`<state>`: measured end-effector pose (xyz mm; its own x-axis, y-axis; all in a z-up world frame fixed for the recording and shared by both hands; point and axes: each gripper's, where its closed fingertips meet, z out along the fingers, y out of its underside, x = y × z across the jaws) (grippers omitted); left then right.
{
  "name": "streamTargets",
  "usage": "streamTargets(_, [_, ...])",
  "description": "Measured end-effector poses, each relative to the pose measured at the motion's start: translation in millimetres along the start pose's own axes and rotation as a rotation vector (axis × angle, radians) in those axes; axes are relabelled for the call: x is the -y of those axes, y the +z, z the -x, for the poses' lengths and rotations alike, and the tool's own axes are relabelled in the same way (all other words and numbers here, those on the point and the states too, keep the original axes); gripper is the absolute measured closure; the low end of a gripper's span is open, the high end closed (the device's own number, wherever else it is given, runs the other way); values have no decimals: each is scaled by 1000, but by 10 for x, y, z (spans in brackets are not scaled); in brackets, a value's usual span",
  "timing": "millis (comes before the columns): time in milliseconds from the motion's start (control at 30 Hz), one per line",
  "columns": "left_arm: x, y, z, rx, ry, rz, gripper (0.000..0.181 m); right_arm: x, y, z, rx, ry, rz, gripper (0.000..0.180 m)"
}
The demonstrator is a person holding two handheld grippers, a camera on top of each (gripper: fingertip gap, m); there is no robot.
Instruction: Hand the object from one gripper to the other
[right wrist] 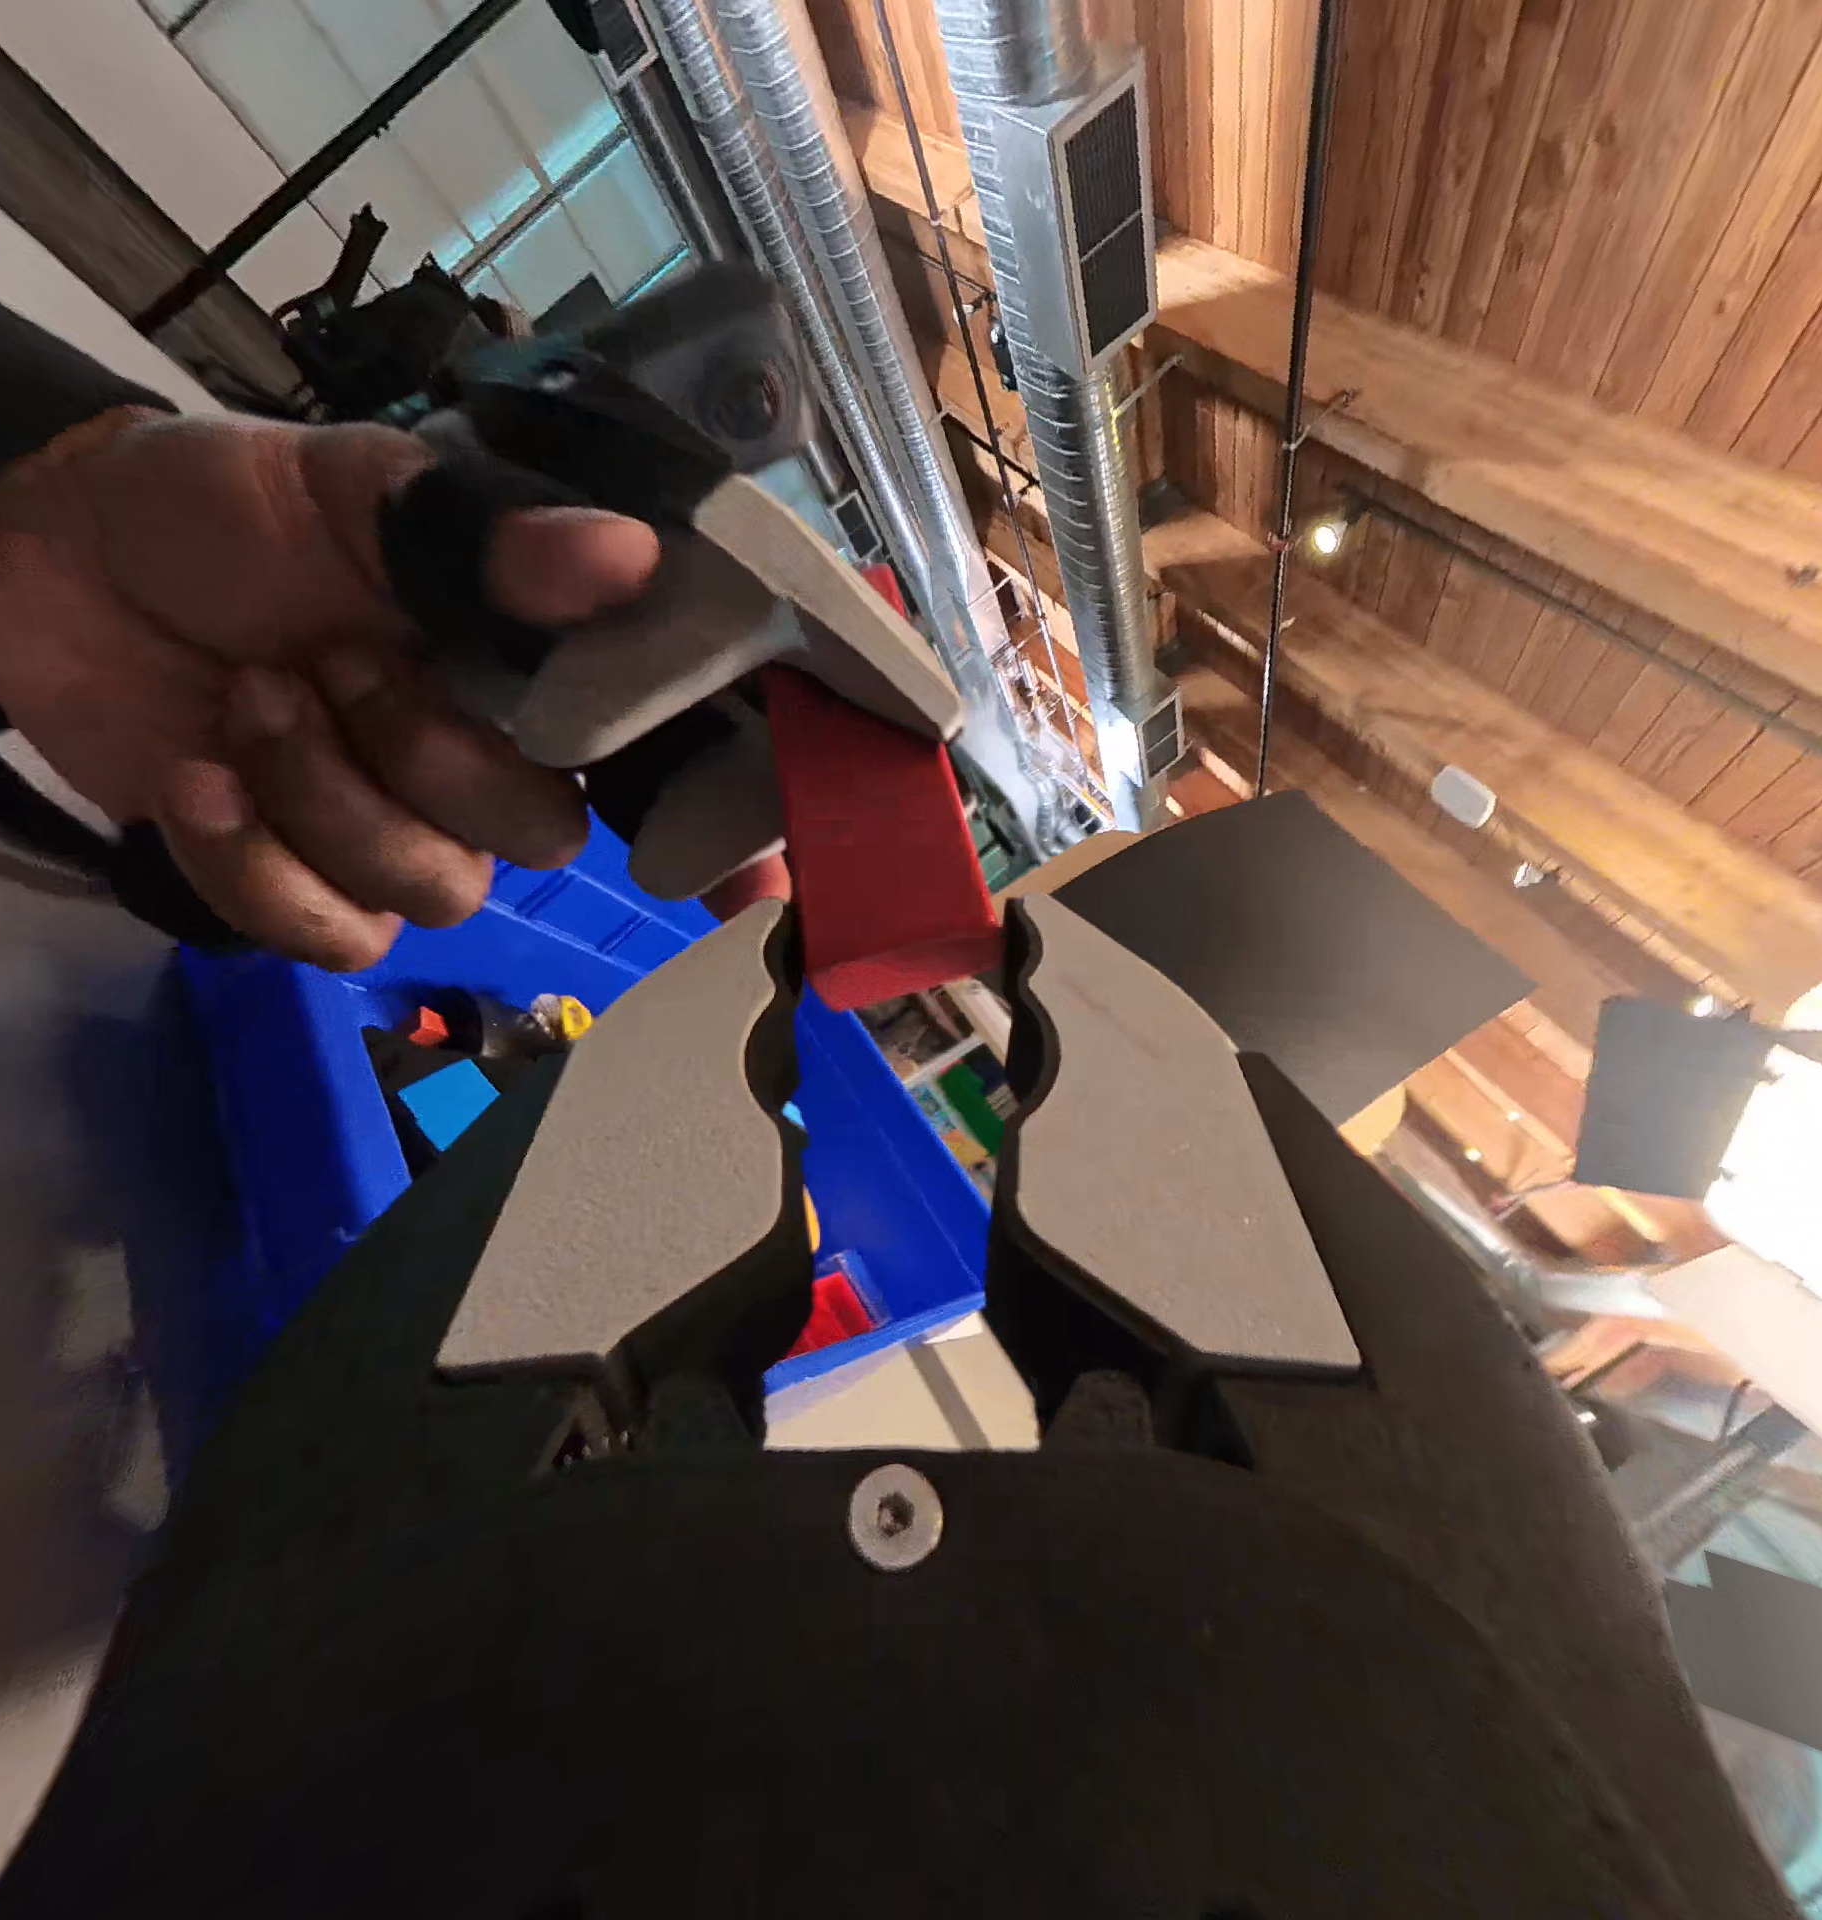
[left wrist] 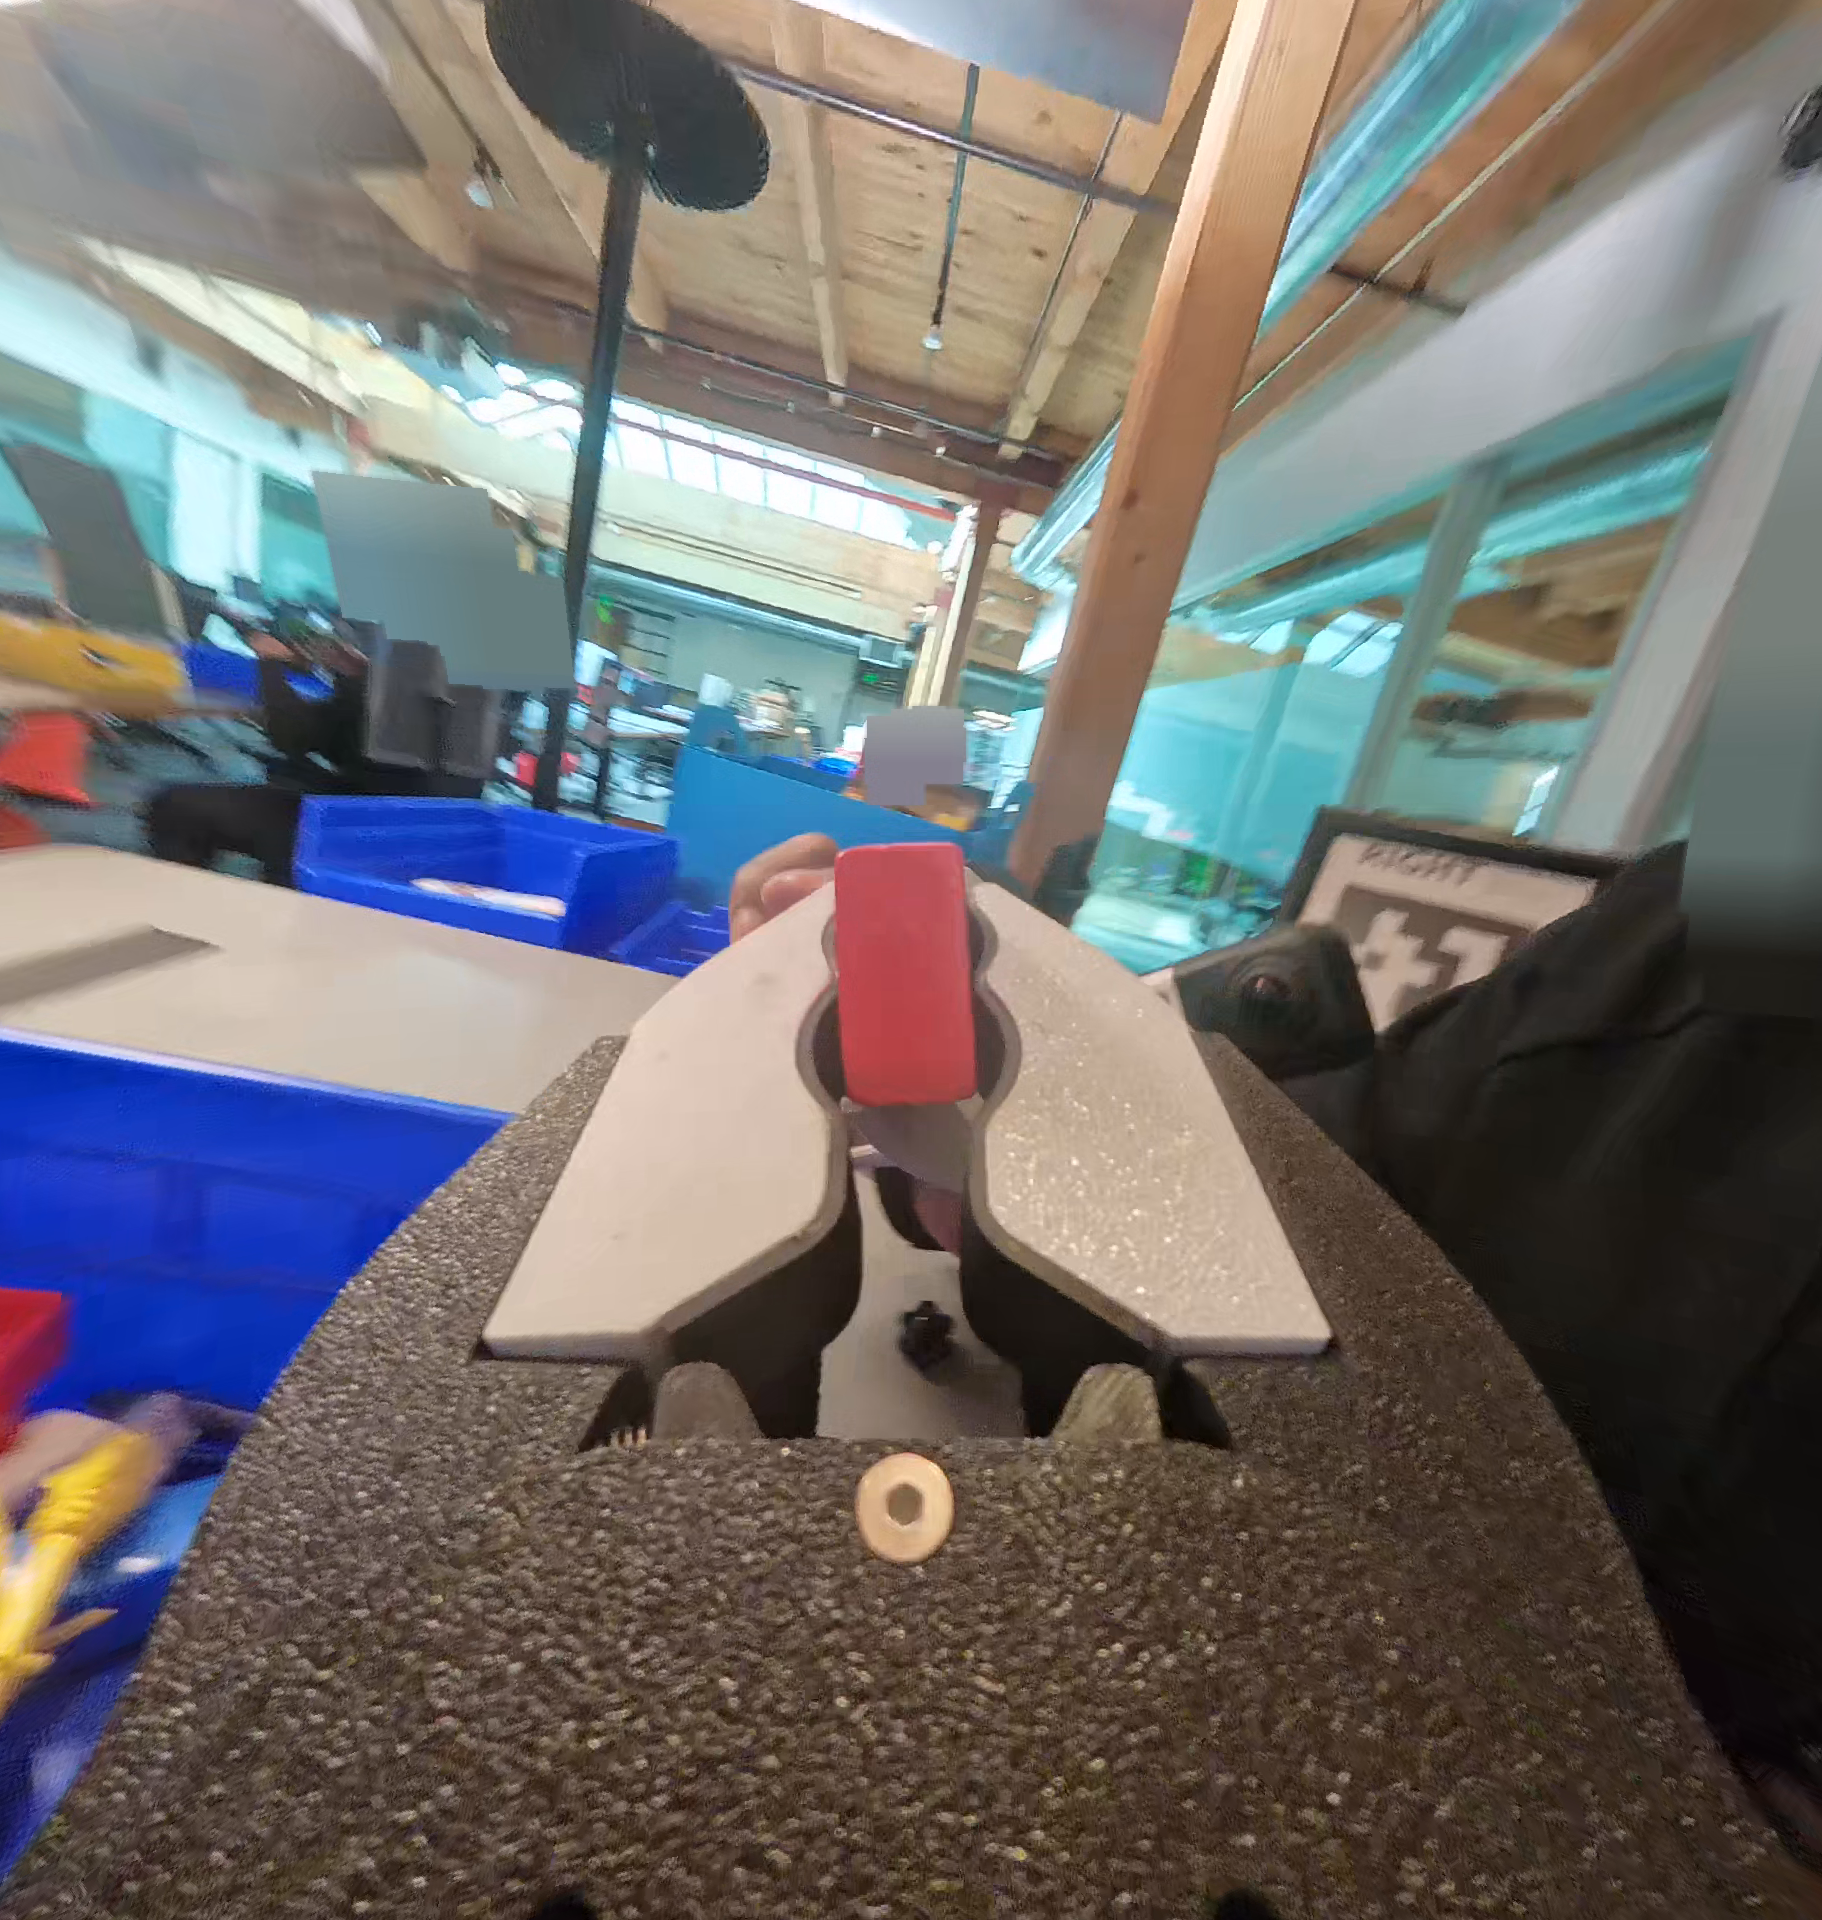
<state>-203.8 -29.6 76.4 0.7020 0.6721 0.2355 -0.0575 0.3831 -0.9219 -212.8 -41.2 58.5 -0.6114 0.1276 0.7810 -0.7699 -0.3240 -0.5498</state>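
A red rectangular block [left wrist: 902, 977] is clamped upright between the grey fingers of my left gripper [left wrist: 902, 925], which is shut on it. In the right wrist view the left gripper [right wrist: 824, 769] reaches in from the upper left, held by a hand [right wrist: 263, 665], with the red block [right wrist: 876, 842] sticking out of it. The block's free end sits between the tips of my right gripper [right wrist: 899, 940], whose jaws stand open around it. The right fingertip looks close to or touching the block's corner. The right gripper's camera housing [left wrist: 1271, 987] shows at the right of the left wrist view.
Blue bins [left wrist: 491, 862] [left wrist: 159, 1195] stand on and beside a grey table [left wrist: 263, 977]. One blue bin [right wrist: 574, 935] with small coloured pieces lies below the grippers. A dark sleeve [left wrist: 1613, 1247] fills the right side. A wooden post [left wrist: 1177, 416] rises behind. My left and right fingertips are right by each other.
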Motion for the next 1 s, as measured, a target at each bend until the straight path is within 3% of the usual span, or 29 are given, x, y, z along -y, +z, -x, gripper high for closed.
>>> streamTargets(233, [271, -122, -12, 288, 701, -5, 163, -36, 27, -78, -36, 75, 41, 136])
streamTargets(367, [39, -26, -204, 205, 997, 123, 163, 77, 3, -23, 53, 162, -25, 132])
streamTargets(467, [-155, 3, -320, 110, 1117, 193, 163, 165, -38, 57, 189, 249, -61, 130])
streamTargets(567, [-293, -15, -389, 15, 1107, 233, 163, 173, -112, 254, 351, 258, -56, 153])
streamTargets(600, [-309, -22, -378, 10, 1100, 244, 162, 162, -116, 266, 344, 232, -51, 154])
streamTargets(667, [-292, -21, -330, 37, 1059, 244, 160, 122, -102, 213, 289, 172, -36, 156])
streamTargets(800, [-131, -1, -108, 193, 899, 195, 133, -34, -59, 24, 91, -82, 28, 163])
streamTargets(1000, [-277, -13, 72, 182, 518, 326, 117, -129, -102, -113, -24, -315, 65, 164])
